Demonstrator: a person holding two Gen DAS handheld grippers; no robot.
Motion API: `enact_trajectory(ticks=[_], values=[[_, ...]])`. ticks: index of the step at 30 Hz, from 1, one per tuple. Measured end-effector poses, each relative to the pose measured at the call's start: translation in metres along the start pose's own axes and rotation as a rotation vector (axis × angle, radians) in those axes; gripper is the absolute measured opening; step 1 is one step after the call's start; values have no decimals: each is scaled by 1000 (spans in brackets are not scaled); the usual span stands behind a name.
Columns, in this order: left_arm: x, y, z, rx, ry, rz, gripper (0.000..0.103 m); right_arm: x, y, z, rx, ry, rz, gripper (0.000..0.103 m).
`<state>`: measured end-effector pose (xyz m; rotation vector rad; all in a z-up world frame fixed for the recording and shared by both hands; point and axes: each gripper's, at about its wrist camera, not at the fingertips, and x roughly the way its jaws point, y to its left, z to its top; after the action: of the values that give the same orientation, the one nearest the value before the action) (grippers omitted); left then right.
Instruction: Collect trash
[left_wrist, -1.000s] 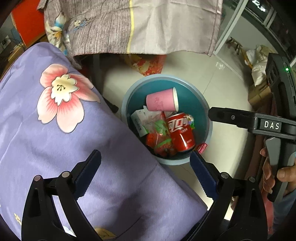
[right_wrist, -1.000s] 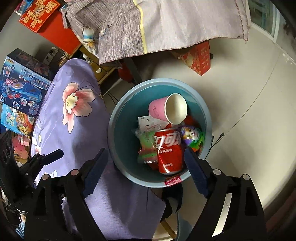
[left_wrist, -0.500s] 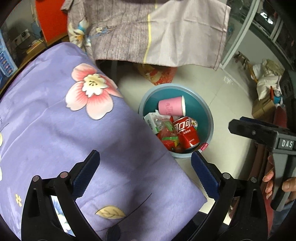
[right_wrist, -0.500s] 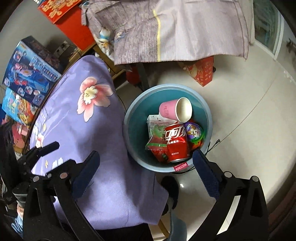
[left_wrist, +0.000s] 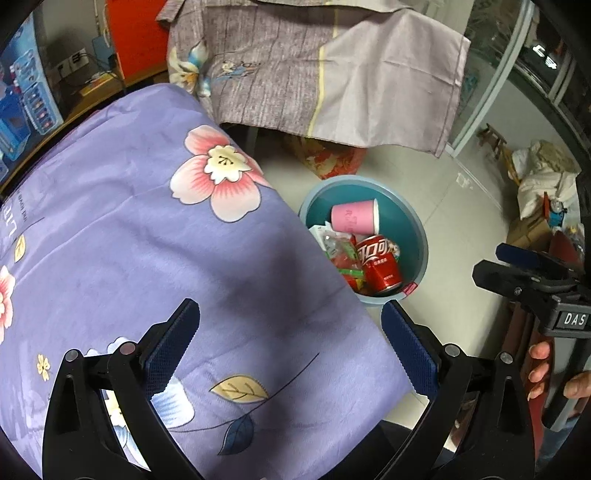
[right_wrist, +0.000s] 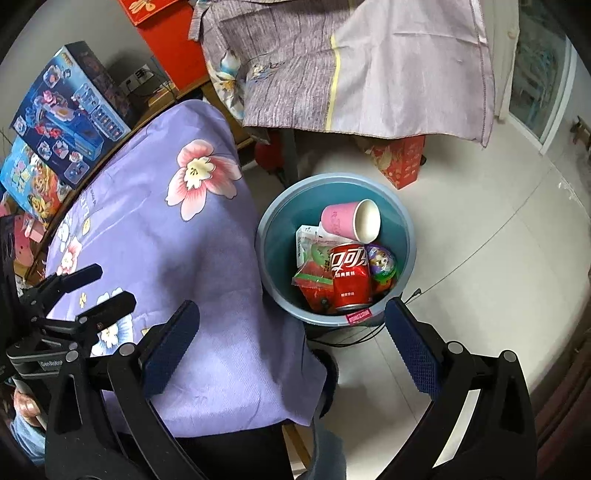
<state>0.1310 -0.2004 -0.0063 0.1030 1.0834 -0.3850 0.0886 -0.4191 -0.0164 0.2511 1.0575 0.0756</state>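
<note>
Both grippers, left gripper and right gripper, empty with jaws spread. Trash sits in the bin at frame center: cup, can, wrappers probably; collection looks finished.

Glossy metal can, paper cup, smooth plastic bin.

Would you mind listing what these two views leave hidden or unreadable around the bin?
- Bin floor: both views, buried under the red can, pink cup and wrappers.
- Bin's near-left side: left wrist view, covered by the purple floral cloth.
- Small print on the can: too small in both views.
- What the cloth drapes over: hidden in both views.
- Right gripper: cut off by the left wrist view's right edge.
</note>
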Motion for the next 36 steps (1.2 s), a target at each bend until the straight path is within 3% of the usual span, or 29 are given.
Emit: enact_trajectory(ticks=[11, 17, 36], values=[[-20, 7, -19, -7, -33, 20, 99, -3, 8, -17, -15, -5, -8, 96], [-26, 7, -29, 0, -43, 29, 99, -2, 7, -26, -23, 9, -56, 96], [-11, 4, -34, 5, -28, 43, 99, 14, -1, -28, -27, 39, -136, 96]])
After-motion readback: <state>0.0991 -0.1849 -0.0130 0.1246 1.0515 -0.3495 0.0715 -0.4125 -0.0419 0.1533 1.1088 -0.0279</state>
